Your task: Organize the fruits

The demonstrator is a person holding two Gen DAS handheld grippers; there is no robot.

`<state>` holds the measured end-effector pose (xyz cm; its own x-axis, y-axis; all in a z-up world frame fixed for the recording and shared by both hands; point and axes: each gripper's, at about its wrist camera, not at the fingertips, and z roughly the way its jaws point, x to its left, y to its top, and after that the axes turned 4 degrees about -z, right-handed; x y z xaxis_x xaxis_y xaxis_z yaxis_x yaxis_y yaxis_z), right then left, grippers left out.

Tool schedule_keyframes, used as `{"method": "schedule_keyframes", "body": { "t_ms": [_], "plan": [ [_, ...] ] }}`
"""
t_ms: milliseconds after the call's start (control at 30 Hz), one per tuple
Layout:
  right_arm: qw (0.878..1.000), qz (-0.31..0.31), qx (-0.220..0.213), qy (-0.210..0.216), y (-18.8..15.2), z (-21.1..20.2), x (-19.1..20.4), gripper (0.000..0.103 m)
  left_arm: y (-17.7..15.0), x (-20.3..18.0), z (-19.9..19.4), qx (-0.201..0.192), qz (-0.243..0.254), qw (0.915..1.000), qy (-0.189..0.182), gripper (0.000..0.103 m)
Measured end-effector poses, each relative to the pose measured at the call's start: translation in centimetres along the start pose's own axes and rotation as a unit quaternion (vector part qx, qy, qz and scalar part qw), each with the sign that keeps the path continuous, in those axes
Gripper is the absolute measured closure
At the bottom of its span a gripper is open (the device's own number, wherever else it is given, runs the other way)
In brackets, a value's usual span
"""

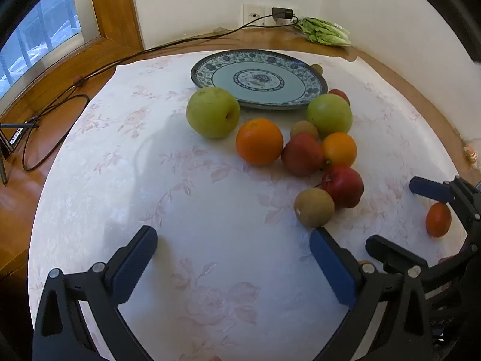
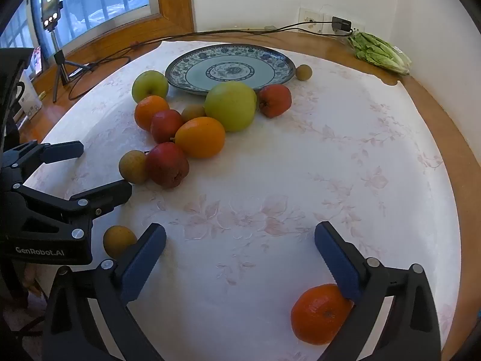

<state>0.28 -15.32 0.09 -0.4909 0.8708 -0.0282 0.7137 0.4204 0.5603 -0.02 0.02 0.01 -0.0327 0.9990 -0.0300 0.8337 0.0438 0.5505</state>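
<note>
Jaws on both units were spread wide with nothing between them: left gripper (image 1: 233,255) hung over bare cloth, right gripper (image 2: 240,249) likewise, low over the near side of the tabletop (image 2: 445,114). Blue-patterned plate (image 1: 258,79) sat at the far side of the white floral cloth (image 1: 210,210) with nothing on it. All fruit was on the cloth, in a loose cluster just in front of the plate: two green apples (image 1: 212,112) (image 1: 329,115) touching or nearly touching the plate rim, two oranges (image 1: 259,142) (image 1: 339,149), three red fruits (image 1: 302,154) (image 1: 344,186) (image 2: 275,100), and small brown round fruits (image 1: 313,207) (image 1: 304,129) wedged among them. One more brown fruit (image 2: 303,72) sat beside the plate's far right edge, mostly hidden behind the rim in the left view. A mandarin (image 2: 321,314) lay apart near the front, partly covered by the right gripper's right finger; another small yellow-brown fruit (image 2: 118,240) was half hidden behind its left finger and the left unit's body. Bagged lettuce (image 2: 378,52) lay in the far corner, with a charger and cable (image 1: 282,13) at the wall socket. Phone on tripod (image 2: 51,3) stood by the window, its screen too small to read.
</note>
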Motion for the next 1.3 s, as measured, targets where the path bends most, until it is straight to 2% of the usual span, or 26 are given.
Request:
{"method": "schedule_keyframes", "body": {
  "t_ms": [1300],
  "plan": [
    [1.0, -0.003, -0.006, -0.003, -0.01, 0.1, 0.35, 0.0, -0.09, -0.19, -0.26, -0.005, -0.001, 1.0, 0.0, 0.0]
  ]
}}
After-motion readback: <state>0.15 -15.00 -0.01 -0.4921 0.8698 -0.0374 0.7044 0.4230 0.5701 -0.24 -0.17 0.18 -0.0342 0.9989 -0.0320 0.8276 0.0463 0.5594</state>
